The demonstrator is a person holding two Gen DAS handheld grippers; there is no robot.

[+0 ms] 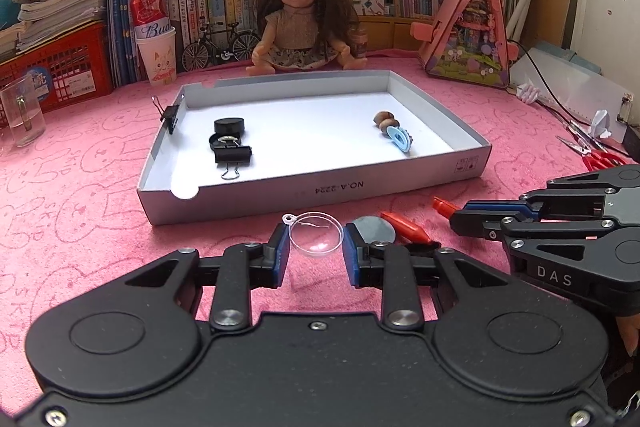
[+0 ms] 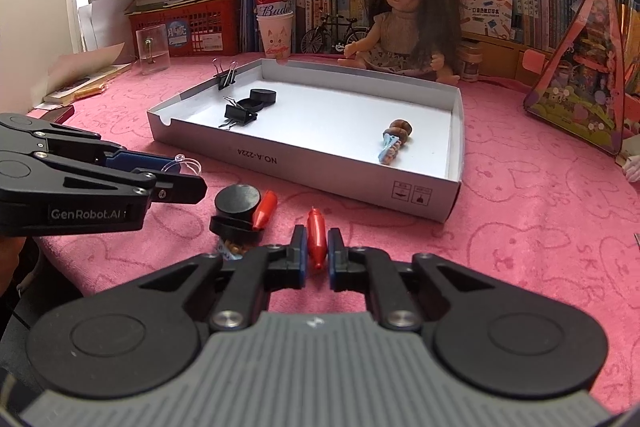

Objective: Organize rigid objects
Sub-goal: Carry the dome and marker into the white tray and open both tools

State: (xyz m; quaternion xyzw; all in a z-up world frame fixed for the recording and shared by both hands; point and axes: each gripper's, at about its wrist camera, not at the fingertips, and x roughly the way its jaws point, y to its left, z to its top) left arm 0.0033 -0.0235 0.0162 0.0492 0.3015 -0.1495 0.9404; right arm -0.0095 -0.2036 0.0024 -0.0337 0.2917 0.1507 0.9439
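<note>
Left gripper (image 1: 316,251) is low over the pink worktop (image 1: 80,195), fingers closed onto a clear dome (image 1: 316,234) — blue pads touch its rim on both sides. The dome is just short of the box (image 1: 320,193) near wall. Right gripper (image 2: 317,251) has its fingers clamped on a red capsule (image 2: 316,237), which lies lengthwise between them, nose toward the box.

Box is open-topped and shallow, with a notch at its near left corner. Inside: a binder clip (image 1: 233,155) and black disc (image 1: 229,126) at left, a brown-and-blue toy (image 1: 394,133) at right — wide bare white floor between them. A second clip (image 1: 171,115) is clamped on the left wall.

Between the grippers on the worktop: a black disc (image 2: 237,202), a second red capsule (image 2: 265,209), and a black ring beneath. Something beaded under that pile is cut off by the right gripper's body; cannot identify it. In the left view the disc is half hidden behind the right finger.

A doll (image 1: 304,23) sits just behind the far wall. A glass cup (image 1: 22,115) stands well left of the box; scissors (image 1: 600,157) lie at right.
</note>
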